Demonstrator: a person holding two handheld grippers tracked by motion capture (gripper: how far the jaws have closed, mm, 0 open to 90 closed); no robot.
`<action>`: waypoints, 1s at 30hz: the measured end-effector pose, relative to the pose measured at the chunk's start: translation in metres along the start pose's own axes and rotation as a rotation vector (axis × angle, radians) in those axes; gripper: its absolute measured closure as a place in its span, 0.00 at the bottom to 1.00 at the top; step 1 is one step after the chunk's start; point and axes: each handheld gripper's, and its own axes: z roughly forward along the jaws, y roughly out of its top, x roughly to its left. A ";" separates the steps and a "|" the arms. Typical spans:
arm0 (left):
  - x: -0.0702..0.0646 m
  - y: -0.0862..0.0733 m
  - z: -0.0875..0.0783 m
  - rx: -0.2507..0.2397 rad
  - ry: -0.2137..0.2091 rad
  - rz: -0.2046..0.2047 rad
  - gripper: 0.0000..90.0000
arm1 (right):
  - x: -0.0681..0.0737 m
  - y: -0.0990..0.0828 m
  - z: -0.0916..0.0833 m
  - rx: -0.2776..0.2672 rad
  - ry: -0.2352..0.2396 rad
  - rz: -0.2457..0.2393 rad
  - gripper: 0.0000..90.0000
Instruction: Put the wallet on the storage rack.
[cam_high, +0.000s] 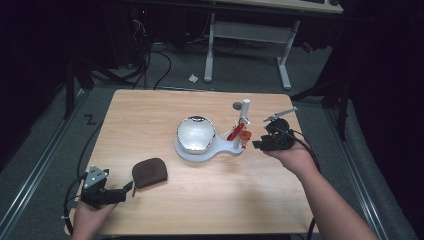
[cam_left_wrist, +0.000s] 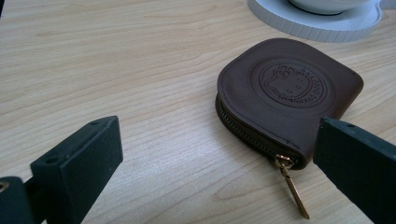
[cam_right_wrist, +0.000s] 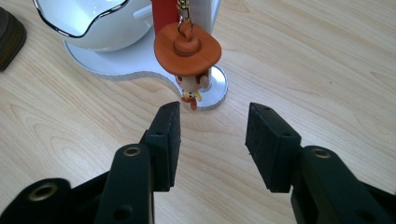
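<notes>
A brown leather zip pouch (cam_left_wrist: 285, 93) lies flat on the wooden table (cam_high: 165, 112), its gold zipper pull (cam_left_wrist: 292, 184) pointing toward me. My left gripper (cam_left_wrist: 217, 135) is open right in front of it, one jaw beside the pouch's corner, nothing gripped; from above, this left gripper (cam_high: 129, 188) is at the near left. A small figurine with an orange hat (cam_right_wrist: 187, 51) hangs from a red hook on the white stand (cam_right_wrist: 116, 65). My right gripper (cam_right_wrist: 212, 126) is open just short of the figurine, with bare table between its jaws.
The stand (cam_high: 200, 152) carries a white bowl (cam_high: 195, 133) and an upright post (cam_high: 245, 112) at mid-table. A small grey disc (cam_high: 236, 105) lies behind the post. Cables trail off the table's left and right edges. A desk frame stands on the floor beyond.
</notes>
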 end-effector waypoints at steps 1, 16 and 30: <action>0.000 0.000 0.000 -0.001 -0.002 -0.001 0.02 | 0.000 0.000 0.000 0.000 0.000 0.000 0.60; -0.005 0.002 0.002 -0.005 -0.043 -0.012 0.07 | 0.016 -0.045 -0.008 -0.149 -0.081 -0.053 0.53; -0.006 0.004 0.000 -0.035 -0.077 -0.058 0.15 | 0.028 -0.106 0.009 -0.268 -0.088 -0.049 0.55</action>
